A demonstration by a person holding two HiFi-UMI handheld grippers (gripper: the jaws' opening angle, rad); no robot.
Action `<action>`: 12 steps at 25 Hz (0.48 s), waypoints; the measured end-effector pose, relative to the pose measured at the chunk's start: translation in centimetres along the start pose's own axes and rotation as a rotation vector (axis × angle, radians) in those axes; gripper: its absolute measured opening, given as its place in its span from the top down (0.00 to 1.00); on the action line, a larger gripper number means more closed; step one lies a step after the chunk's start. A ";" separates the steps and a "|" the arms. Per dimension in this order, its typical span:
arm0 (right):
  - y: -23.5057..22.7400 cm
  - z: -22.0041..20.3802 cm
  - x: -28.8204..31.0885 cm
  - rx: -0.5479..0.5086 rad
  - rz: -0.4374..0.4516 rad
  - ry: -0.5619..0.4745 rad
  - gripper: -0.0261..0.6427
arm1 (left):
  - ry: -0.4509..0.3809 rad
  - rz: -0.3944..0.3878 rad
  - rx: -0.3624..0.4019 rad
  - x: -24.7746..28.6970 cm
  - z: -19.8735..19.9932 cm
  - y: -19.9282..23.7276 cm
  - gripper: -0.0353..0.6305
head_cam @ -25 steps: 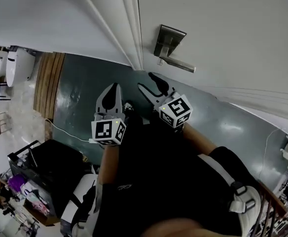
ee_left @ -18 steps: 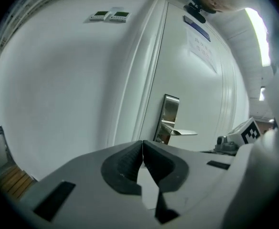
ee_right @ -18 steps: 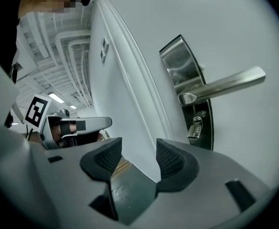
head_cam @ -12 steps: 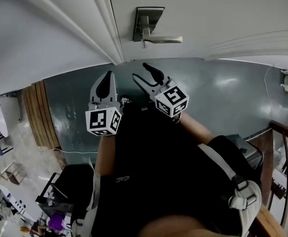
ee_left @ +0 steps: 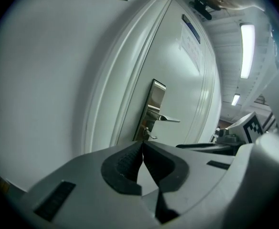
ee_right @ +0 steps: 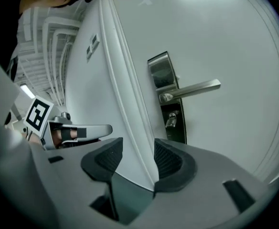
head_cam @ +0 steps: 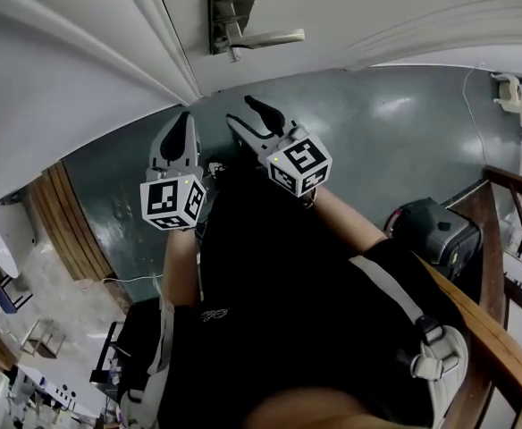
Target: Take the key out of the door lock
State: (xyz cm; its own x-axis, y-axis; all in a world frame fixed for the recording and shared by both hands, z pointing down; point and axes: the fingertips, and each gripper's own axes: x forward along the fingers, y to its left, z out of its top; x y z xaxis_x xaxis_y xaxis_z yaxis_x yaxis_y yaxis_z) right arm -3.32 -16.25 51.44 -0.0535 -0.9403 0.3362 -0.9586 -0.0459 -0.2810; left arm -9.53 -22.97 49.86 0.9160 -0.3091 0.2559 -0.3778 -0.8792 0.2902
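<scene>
**Step in hand: approach to the key.**

The key [ee_right: 171, 121] sits in the lower part of the lock plate [ee_right: 164, 87], just below the lever handle [ee_right: 194, 88], on the white door [ee_right: 235, 27] in front of you. Its bow projects toward you. At this range the bow appears to stand upright, but the view is too coarse to confirm that.

The right gripper [ee_right: 138, 149] is unloaded. Its jaws stand apart with only the door frame [ee_right: 125, 94] showing through the gap, and they are closing slightly at this moment. It is well apart from the lock, and the key lies right of its jaw line and farther off.

The left gripper [ee_left: 142, 146] is clenched on nothing, with its pads meeting. It is held to the left of the right one and has no part in this step.

Procedure:

1. Stop closing the right jaws. Keep them wide until they straddle the bow.
2. Move the right gripper rightward and away from you until the key is centred in the gap.
3. Come in beneath the lever handle. Do not strike it, because a pressed lever may swing the door and shift the target.
4. Rotate your wrist so that the pads face the flat sides of the bow.
5. Clamp only when the pads cover the bow fully. A grip on the tip alone is likely to slip.
6. Pull straight out along the key's axis. If it resists, it probably needs turning to the withdrawal position first.
7. Keep the left gripper clear of the path.
</scene>
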 end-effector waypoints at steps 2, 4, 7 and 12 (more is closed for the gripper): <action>-1.0 0.1 0.0 0.073 -0.008 -0.025 0.65 | 0.012 -0.004 0.014 0.7 -0.1 -0.2 0.91; -1.9 0.3 0.1 0.142 -0.009 -0.048 0.65 | 0.019 -0.001 0.031 1.3 0.0 -0.6 0.91; -3.4 0.6 0.3 0.277 -0.004 -0.084 0.65 | 0.031 0.010 0.050 1.7 0.1 -1.0 0.91; -5.7 1.0 1.6 0.448 0.025 -0.144 0.67 | 0.040 0.035 0.046 3.2 -0.2 -0.8 0.91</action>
State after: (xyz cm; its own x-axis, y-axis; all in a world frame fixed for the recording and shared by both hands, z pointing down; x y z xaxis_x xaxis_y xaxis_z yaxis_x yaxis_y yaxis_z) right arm 2.38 -17.79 52.68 -0.0052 -0.9787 0.2053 -0.7408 -0.1341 -0.6582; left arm -6.31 -23.19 50.63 0.8959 -0.3263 0.3016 -0.4021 -0.8842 0.2376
